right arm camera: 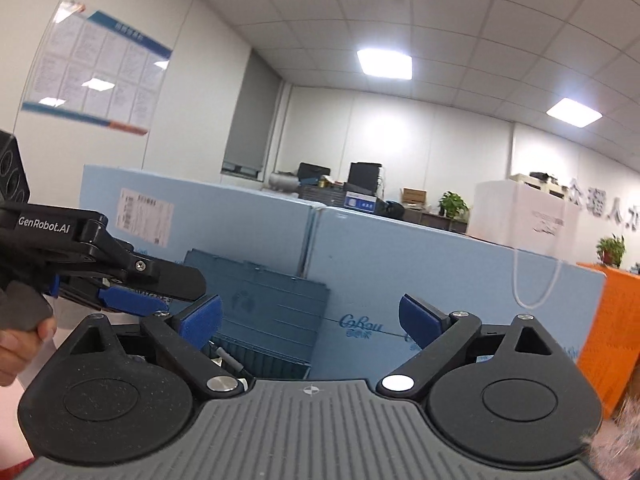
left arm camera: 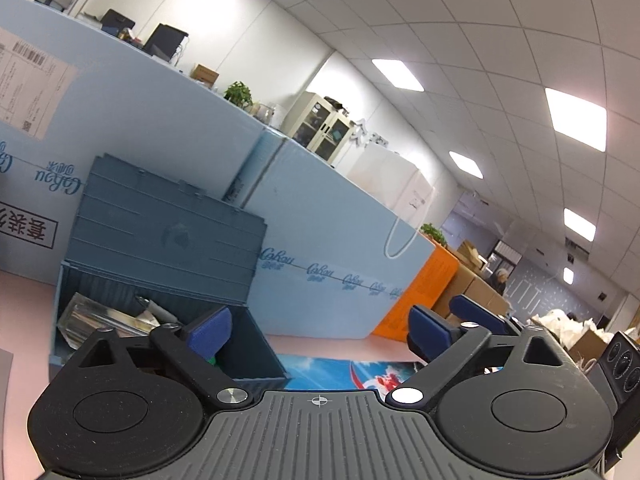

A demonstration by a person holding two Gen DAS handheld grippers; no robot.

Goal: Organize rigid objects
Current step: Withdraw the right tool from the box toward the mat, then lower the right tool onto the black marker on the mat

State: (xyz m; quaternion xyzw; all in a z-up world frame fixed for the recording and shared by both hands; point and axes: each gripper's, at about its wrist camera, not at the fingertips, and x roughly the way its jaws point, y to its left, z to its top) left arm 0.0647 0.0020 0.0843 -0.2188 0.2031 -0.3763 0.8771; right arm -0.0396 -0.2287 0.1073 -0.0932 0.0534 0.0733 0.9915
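1. Left gripper [left arm camera: 320, 334] jaws wide apart, nothing between.
2. Right gripper [right arm camera: 310, 322] jaws spread wide, empty.
3. Blue-grey storage box [left arm camera: 160, 240] on pink tabletop [left arm camera: 24, 320], lid up against blue cartons [left arm camera: 320, 208]; clear case [left arm camera: 96, 316] and pen-like items inside.
4. Hand [right arm camera: 20, 344] at left, gripping left gripper's handle.

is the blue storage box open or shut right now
Open. The blue storage box has its lid standing upright behind it, leaning toward the light blue cartons, and items show inside.
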